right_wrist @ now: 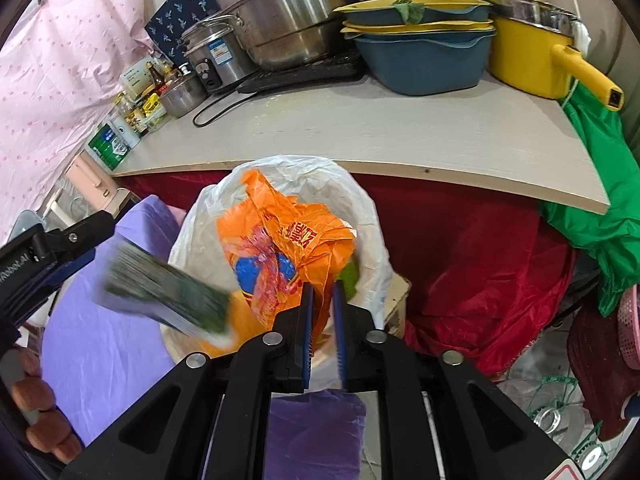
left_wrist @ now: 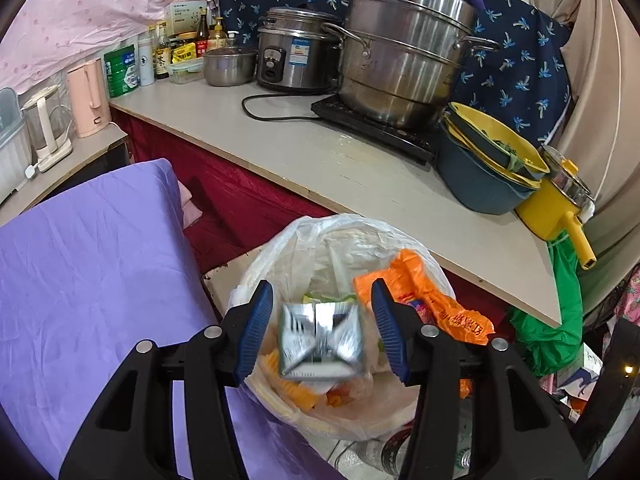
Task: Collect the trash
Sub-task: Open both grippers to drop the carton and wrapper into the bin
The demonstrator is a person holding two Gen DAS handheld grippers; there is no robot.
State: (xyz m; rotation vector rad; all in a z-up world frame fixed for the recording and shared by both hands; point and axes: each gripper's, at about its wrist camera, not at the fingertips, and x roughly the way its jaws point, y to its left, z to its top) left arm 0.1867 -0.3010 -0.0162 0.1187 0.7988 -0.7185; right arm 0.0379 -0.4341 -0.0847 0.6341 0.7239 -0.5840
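Two hand-held grippers hover over a bin lined with a clear plastic bag (left_wrist: 316, 236), which stands on the floor below the front edge of a pale worktop (left_wrist: 360, 176), against the red cloth (left_wrist: 240, 208) that hangs under that edge.

The left gripper (left_wrist: 322, 330) has its blue pads set wide apart. A small carton (left_wrist: 322, 340), silvery on its end and blurred, sits in the gap between them above the bag's mouth; neither pad appears to touch it. From the right wrist view the same carton (right_wrist: 168, 292) shows as a green and white smear just off the left gripper's tip, over the bag's left rim.

The right gripper (right_wrist: 322, 328) has its jaws only slightly parted. A crumpled orange plastic bag (right_wrist: 280, 240) lies in the bin, and a fold of it runs into the narrow gap between the pads; whether the pads press on it cannot be told.

A purple cloth (left_wrist: 92, 280) covers a surface to the left of the bin.

On the worktop, toward its back edge, stand a large steel steamer pot (left_wrist: 404, 52) on a black hob (left_wrist: 372, 128), a rice cooker (left_wrist: 294, 52) beside it, and a small steel pot (left_wrist: 230, 65). At the right end are stacked blue and yellow basins (left_wrist: 480, 176) and a yellow saucepan (left_wrist: 556, 208).

A person's fingers (right_wrist: 36, 404) show at the lower left of the right wrist view.
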